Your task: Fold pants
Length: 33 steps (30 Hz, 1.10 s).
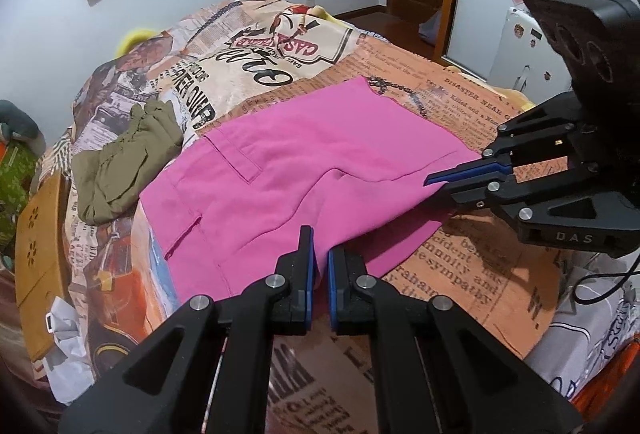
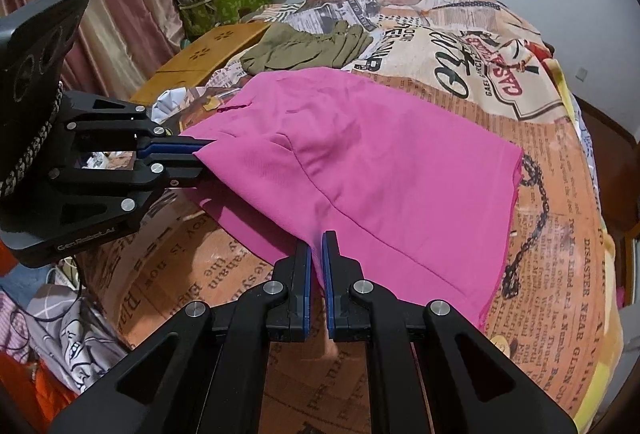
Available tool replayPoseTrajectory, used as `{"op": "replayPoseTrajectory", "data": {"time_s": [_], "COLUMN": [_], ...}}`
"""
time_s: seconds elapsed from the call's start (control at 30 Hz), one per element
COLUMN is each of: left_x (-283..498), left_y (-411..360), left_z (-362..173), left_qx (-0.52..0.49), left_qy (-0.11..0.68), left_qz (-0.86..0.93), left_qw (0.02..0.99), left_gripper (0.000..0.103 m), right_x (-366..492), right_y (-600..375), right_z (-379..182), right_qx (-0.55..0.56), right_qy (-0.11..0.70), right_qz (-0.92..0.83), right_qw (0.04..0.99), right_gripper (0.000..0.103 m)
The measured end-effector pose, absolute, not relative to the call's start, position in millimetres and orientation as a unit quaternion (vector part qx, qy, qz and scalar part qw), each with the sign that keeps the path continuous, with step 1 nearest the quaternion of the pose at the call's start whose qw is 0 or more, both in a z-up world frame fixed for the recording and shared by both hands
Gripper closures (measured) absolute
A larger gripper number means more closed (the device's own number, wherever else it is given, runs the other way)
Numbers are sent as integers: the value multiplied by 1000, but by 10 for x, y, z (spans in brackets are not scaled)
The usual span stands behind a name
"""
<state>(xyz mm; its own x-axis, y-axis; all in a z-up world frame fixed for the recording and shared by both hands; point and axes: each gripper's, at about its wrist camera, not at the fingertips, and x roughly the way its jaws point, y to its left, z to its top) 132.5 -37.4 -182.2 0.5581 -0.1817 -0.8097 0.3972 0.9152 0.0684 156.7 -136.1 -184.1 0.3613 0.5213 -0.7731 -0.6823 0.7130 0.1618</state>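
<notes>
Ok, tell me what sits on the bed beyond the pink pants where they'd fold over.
Both grippers, left and right, already pinch the pink pants at the near edge. Beyond them, only the olive garment lies beside the far corner, not on them.

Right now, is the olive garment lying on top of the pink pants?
No. The olive garment lies crumpled on the bedspread beside the pink pants, past their waistband edge, not on them.

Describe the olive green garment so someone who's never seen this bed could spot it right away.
Start at the bed's newspaper-print cover, then find the bright pink pants spread flat across it. Just beyond their waistband lies the crumpled olive green garment: the only dull, bunched-up cloth there, with neither gripper touching it.
</notes>
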Motion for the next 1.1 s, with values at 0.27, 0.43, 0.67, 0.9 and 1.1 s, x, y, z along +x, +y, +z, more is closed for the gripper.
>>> {"op": "replayPoseTrajectory", "data": {"time_s": [0.27,0.43,0.67,0.9,1.1], "left_x": [1246,1219,1141,1061,1181], "left_y": [-360,-337,-296,-21,326], "left_z": [-1745,-1792,-1863,-1617,-1520], "left_qx": [113,98,97,70,43], "left_qy": [435,448,467,448,428], "left_qz": [-167,-173,-177,-154,-80], "left_qw": [878,872,861,878,899], "left_gripper": [98,98,96,74,41], "right_x": [1518,1532,1457,1454,1652], "right_y": [-1384,-1371,-1344,-1513,-1547], "right_z": [-1783,-1892,-1885,-1667,-1704], "right_qx": [-85,-75,-93,-68,-28], "right_qy": [425,454,463,439,448], "right_qz": [372,382,384,377,346], "right_qw": [821,801,794,813,824], "right_gripper": [98,98,94,80,70]}}
